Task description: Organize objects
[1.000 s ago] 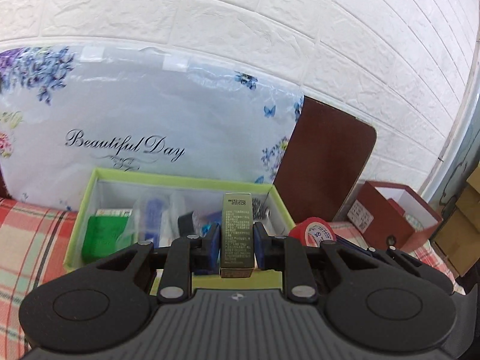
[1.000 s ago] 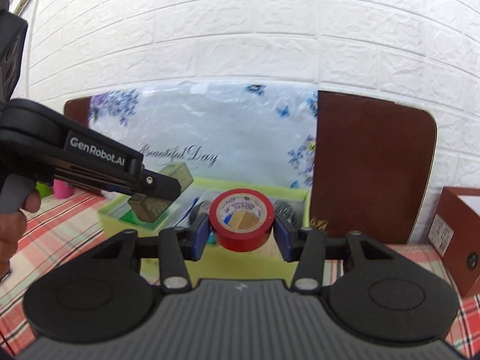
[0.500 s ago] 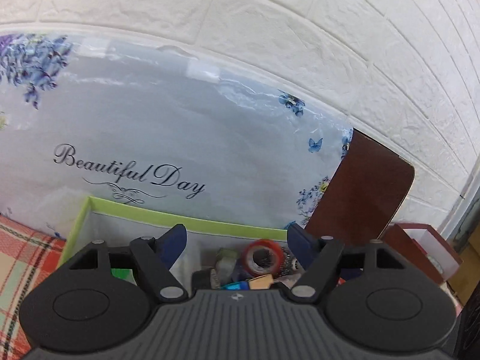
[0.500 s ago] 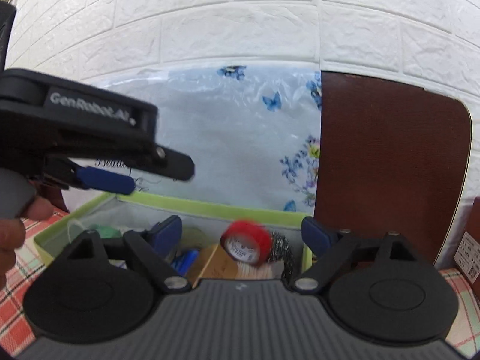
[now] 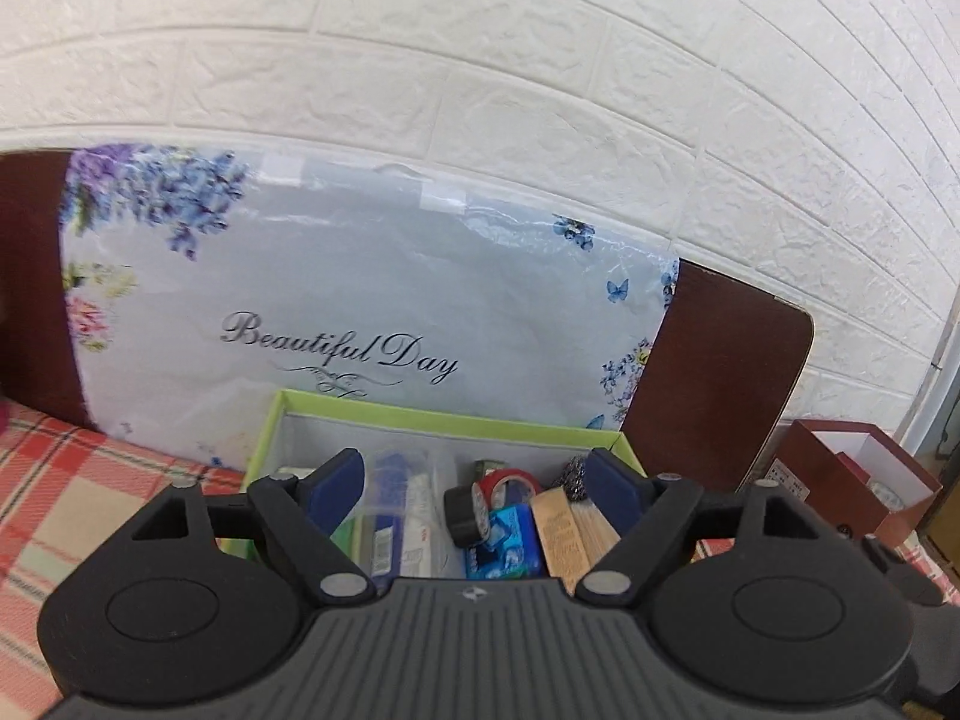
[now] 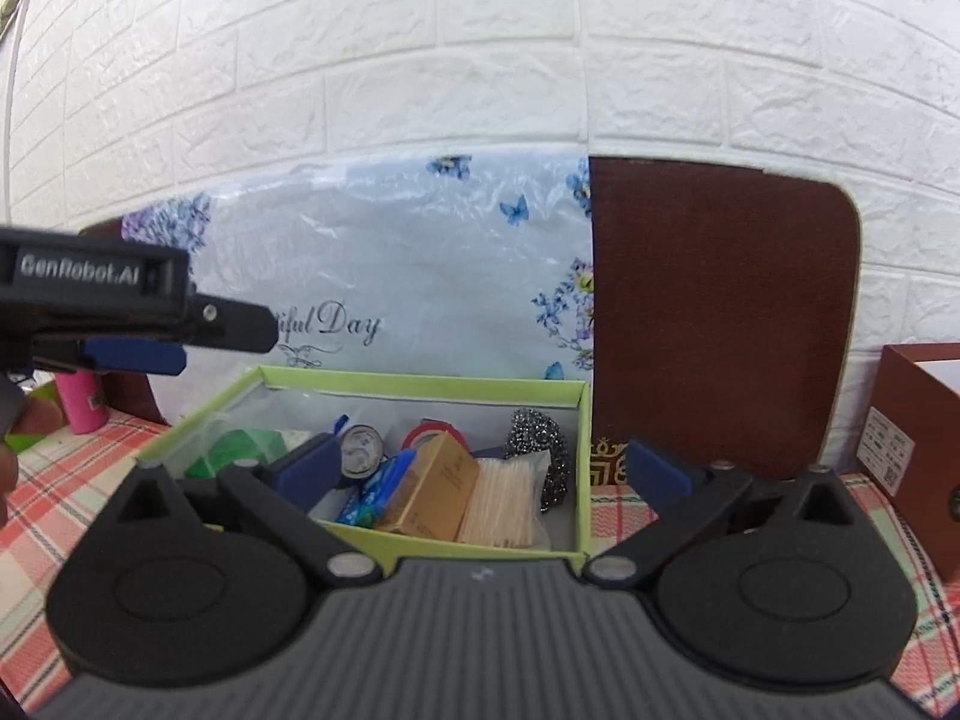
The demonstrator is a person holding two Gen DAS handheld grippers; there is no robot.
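Note:
A green-rimmed storage box (image 5: 444, 417) (image 6: 420, 387) stands on the plaid cloth against a floral bag. The red tape roll (image 5: 507, 483) (image 6: 429, 429) and the gold carton (image 5: 561, 531) (image 6: 429, 489) lie inside it among other small items. My left gripper (image 5: 474, 474) hovers over the box's near side, jaws opening, nothing between them. My right gripper (image 6: 480, 462) sits just in front of the box, jaws also opening wide and empty. In the right wrist view, the left gripper's fingers (image 6: 234, 324) reach in from the left above the box.
A steel scourer (image 6: 540, 450), a pack of cotton swabs (image 6: 504, 501) and a blue packet (image 6: 372, 492) share the box. The floral bag (image 5: 360, 300) and a brown board (image 5: 720, 384) lean on the brick wall. A red-brown carton (image 6: 924, 420) stands right, a pink bottle (image 6: 81, 402) left.
The left gripper let go of the gold carton and the right let go of the red tape. Both items now lie in the box. Both grippers have opened and drawn back.

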